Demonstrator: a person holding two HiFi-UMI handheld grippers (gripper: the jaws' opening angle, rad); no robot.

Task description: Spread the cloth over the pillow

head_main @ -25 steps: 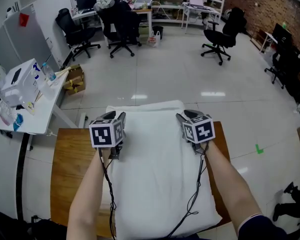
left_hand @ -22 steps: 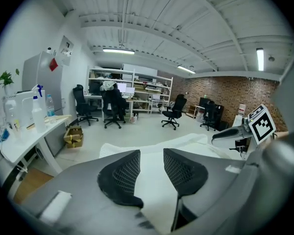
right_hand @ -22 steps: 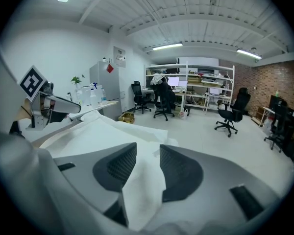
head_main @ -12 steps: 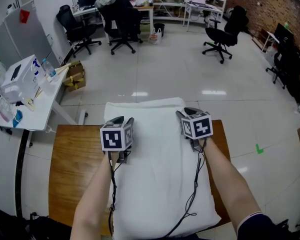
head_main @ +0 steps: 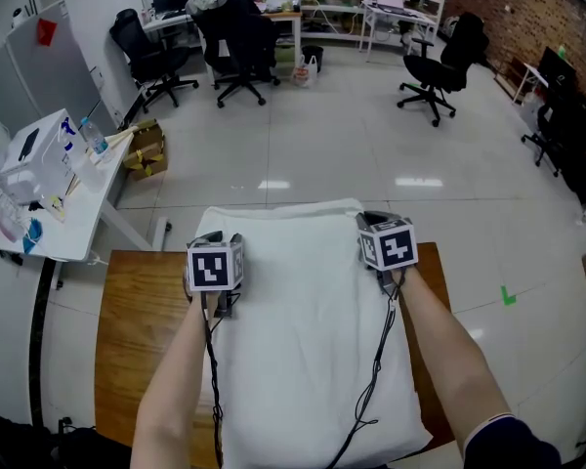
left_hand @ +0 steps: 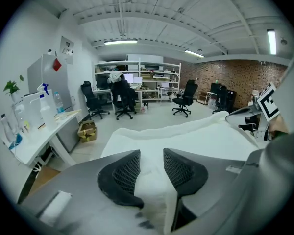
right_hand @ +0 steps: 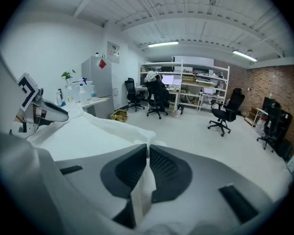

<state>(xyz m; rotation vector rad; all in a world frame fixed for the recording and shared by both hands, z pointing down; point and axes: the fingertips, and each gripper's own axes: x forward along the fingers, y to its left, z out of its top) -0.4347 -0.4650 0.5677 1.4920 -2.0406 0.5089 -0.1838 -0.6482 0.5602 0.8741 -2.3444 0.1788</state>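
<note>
A white cloth covers the pillow on the wooden table; I cannot tell the pillow apart from the cloth over it. My left gripper is low at the cloth's far left corner. In the left gripper view, the left gripper has its jaws apart, with cloth lying loosely between them. My right gripper is at the far right corner. The right gripper has just been closing, and its jaws now pinch a thin fold of cloth.
Both grippers' cables trail back over the cloth. A white desk with bottles stands left of the table. A cardboard box and office chairs stand on the floor beyond.
The left gripper has dropped onto the cloth and shifted a little left. The right gripper has edged forward along the far right corner.
</note>
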